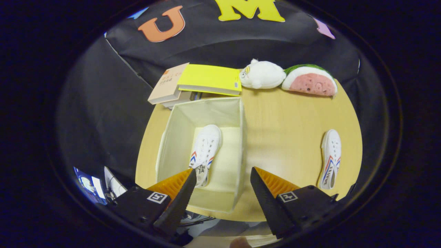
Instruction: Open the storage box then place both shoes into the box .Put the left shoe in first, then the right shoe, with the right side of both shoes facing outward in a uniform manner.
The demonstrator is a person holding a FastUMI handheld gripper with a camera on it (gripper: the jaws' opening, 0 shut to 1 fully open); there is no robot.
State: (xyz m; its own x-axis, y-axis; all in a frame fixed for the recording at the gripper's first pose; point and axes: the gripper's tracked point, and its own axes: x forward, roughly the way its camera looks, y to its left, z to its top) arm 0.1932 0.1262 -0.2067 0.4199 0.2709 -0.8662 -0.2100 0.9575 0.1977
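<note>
My gripper [223, 174] hangs high over the box [170, 137], fingers spread wide with nothing between them. Box is open, pale fabric, square, sitting on the wooden table [282, 117] left of centre. One shoe [205, 151] already lies on the box floor, toe pointing far, heel near, just ahead of my left finger. I judge it the left shoe, so step one looks done.

Step in hand, as I read it: fetch the second shoe [331, 158]. It lies on the table well right of the box, toe far, heel near, roughly parallel to the boxed one. To do it well I'd swing right, come down over the mid-body, pinch across the sides rather than the soft opening, then keep the same heading when lowering it beside the first, so both right sides face the same way.

Looks: both shoes are white canvas with red and blue stripes on the flank, dark print near the heel. Box walls look soft; I'd avoid knocking the right wall on entry.
</note>
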